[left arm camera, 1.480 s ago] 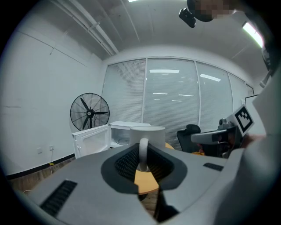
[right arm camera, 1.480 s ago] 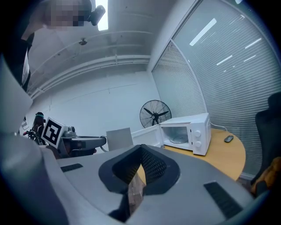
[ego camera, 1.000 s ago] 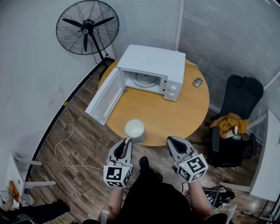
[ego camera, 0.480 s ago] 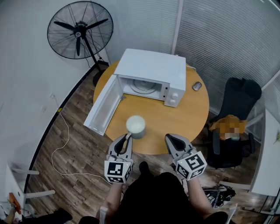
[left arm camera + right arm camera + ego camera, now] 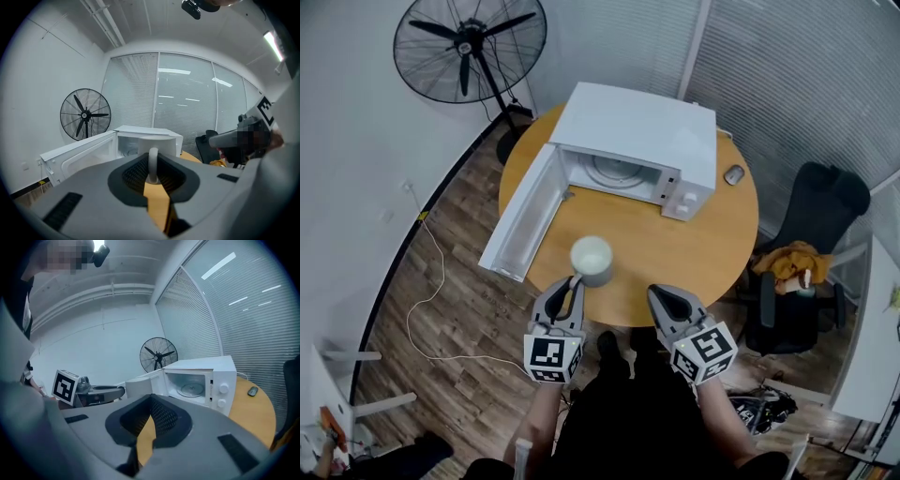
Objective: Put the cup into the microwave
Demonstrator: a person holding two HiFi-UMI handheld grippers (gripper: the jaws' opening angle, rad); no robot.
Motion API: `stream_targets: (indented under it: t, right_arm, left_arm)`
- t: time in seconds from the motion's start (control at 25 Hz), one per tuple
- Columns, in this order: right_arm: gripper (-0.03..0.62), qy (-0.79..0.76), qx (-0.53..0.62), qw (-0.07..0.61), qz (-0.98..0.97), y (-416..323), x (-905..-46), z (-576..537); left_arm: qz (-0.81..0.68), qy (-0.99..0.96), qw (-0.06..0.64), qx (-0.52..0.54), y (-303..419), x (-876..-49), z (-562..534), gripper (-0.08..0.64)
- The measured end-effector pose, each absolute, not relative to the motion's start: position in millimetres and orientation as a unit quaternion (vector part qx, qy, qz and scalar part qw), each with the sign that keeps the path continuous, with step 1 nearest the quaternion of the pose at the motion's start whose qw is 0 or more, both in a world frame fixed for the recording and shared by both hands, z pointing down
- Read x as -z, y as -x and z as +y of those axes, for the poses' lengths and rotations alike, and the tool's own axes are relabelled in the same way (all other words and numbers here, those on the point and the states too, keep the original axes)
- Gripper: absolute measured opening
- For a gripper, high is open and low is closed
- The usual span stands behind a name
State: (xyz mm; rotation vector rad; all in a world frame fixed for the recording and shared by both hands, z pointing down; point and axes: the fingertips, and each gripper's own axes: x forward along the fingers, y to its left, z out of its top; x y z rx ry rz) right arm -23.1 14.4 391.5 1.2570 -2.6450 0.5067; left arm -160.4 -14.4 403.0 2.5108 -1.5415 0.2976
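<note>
The left gripper [image 5: 572, 285] is clamping the handle [image 5: 153, 162] of the white cup [image 5: 591, 259], holding it just inside the near edge of the round surface [image 5: 712, 253]. The right gripper [image 5: 660, 298] is hanging empty beside it at the rim, jaws together. Bare wood is lying open between the cup and the microwave [image 5: 642, 131], whose door [image 5: 521, 214] is standing swung wide to the left, overhanging the surface's edge.

Room contains wood-plank floor [image 5: 459, 281], round wooden table [image 5: 675, 253], pedestal fan [image 5: 469, 42], black office chair [image 5: 825, 202], blind-covered glazing [image 5: 806, 84].
</note>
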Motion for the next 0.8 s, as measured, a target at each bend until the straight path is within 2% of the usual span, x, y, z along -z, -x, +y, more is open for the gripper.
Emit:
stream_targets:
  t: [0.8]
  right_arm:
    - [0.009,-0.330,-0.189,0.105,-0.919,27.2,-421.6,-83.7]
  left_arm:
    - [-0.557,-0.818,0.094,-0.105,136.5,-443.4,-117.8,0.043]
